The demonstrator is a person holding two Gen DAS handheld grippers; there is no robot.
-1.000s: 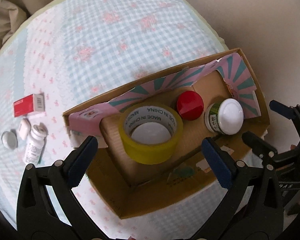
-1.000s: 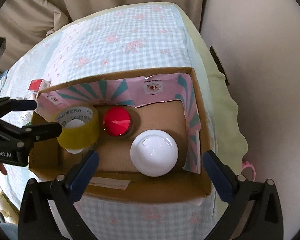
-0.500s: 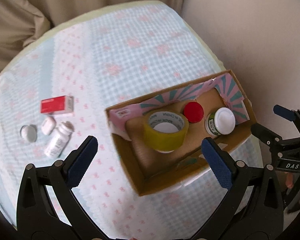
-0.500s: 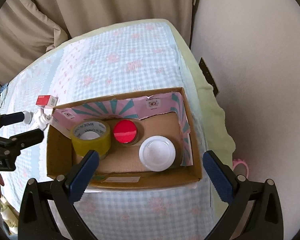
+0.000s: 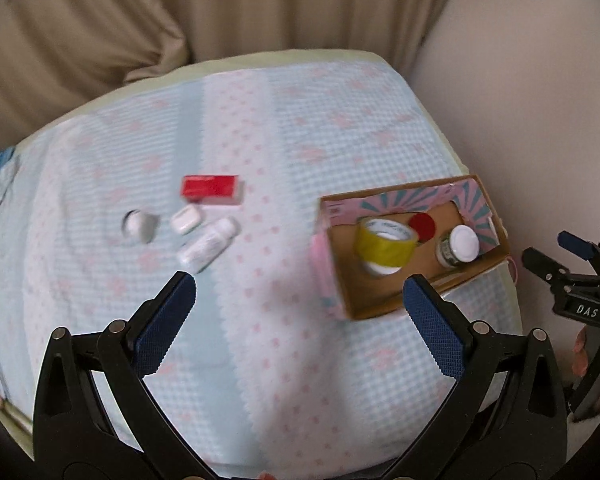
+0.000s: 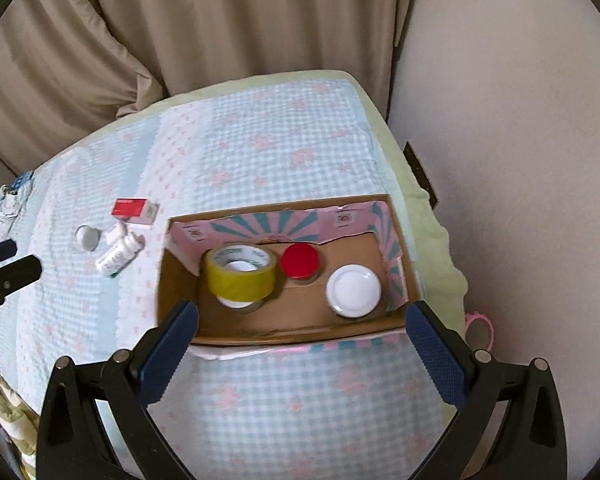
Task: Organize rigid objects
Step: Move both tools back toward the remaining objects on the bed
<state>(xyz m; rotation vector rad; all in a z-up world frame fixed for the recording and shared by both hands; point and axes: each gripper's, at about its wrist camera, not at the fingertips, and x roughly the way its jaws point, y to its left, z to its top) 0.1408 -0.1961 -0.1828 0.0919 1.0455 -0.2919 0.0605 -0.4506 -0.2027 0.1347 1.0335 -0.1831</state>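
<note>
A cardboard box [image 6: 180,304] [image 5: 384,308] on the bed holds a yellow tape roll [image 6: 241,276] [image 5: 384,242], a red-lidded jar [image 6: 299,261] [image 5: 421,225] and a white-lidded jar [image 6: 353,290] [image 5: 463,242]. Left of the box lie a red and white carton [image 5: 212,189] [image 6: 135,210], a small white case [image 5: 185,218], a round white tin [image 5: 139,225] [image 6: 88,237] and a white bottle [image 5: 206,245] [image 6: 119,256] on its side. My left gripper [image 5: 298,328] is open and empty, high above the bedspread. My right gripper [image 6: 300,350] is open and empty, above the box's near wall.
The checked blue and pink bedspread [image 5: 284,128] covers the bed. Beige curtains [image 6: 180,24] hang behind it and a pale wall [image 6: 520,160] stands to the right. A pink object [image 6: 478,330] lies at the bed's right edge.
Both grippers have pulled up and back from the box, so it looks smaller. The left view has swung left, bringing the loose items toward its middle. Nothing was grasped.
</note>
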